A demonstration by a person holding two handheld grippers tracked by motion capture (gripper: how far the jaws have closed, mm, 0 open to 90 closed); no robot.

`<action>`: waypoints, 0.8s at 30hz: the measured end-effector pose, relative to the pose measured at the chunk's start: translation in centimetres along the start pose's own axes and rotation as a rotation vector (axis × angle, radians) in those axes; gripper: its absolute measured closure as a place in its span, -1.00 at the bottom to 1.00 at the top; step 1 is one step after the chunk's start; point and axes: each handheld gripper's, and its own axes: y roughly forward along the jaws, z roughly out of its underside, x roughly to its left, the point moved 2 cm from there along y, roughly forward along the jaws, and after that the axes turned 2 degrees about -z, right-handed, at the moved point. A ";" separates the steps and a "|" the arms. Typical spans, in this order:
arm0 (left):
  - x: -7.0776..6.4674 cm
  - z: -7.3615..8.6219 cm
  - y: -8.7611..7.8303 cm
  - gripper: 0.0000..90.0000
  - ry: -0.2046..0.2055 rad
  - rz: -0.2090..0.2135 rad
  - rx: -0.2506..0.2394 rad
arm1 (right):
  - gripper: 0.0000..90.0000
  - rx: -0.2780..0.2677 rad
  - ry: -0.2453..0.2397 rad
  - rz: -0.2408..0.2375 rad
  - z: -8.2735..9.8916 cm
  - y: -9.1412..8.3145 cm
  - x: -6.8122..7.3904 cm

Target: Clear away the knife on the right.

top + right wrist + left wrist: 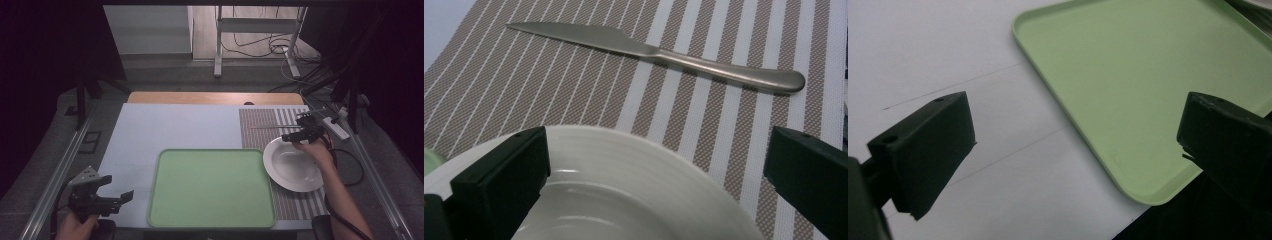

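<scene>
a white plate [293,171] sits on a striped placemat [265,125], beside a green tray [211,187] on the table [175,125]. a knife [664,50] lies beyond it. right gripper [303,131] over its rim, fingers apart; left gripper [116,190] near the tray, fingers apart.

Left gripper [1075,145] with its two black jaws set wide apart, nothing between them. Beyond the jaws, a pale green tray [1128,85] with a raised rim and rounded corners lies flat on a white table surface [923,55], extending to the far right. Thin dark lines cross the white surface to the tray's left. The tray's near corner reaches the table's dark edge.
</scene>
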 end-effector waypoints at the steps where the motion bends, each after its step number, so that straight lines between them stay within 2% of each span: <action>1: 0.0 0.0 0.0 -0.96 -0.001 0.000 -0.001 | -1.00 0.001 0.006 0.002 -0.1 0.1 -0.1; 6: 0.0 0.0 0.0 -0.96 0.000 0.000 -0.001 | -1.00 0.006 0.033 0.007 -0.8 0.8 -0.8; 11: 0.0 0.0 0.0 -0.96 0.001 0.001 -0.002 | -0.94 0.010 0.023 0.030 -1.4 1.7 -1.5; 17: -0.1 0.0 0.0 -0.96 0.005 -0.002 0.000 | -0.78 0.002 0.009 0.047 -1.8 2.2 -2.1; 18: 0.0 0.0 0.0 -0.96 0.005 -0.001 -0.001 | -0.56 -0.001 0.005 0.052 -2.0 2.3 -2.4; 20: 0.0 0.0 0.0 -0.96 0.004 -0.001 -0.002 | -0.28 -0.008 0.005 0.053 -2.3 2.4 -2.6; 22: 0.0 0.0 0.0 -0.96 0.004 -0.001 -0.002 | 0.09 0.003 0.015 0.028 -2.5 2.5 -3.0; 23: 0.0 0.0 0.0 -0.96 0.004 -0.001 -0.002 | 0.09 0.003 0.015 0.028 -2.5 2.5 -3.0; 24: 0.0 0.0 0.0 -0.96 0.003 0.000 -0.002 | 0.44 0.017 0.035 -0.023 -2.7 2.8 -3.3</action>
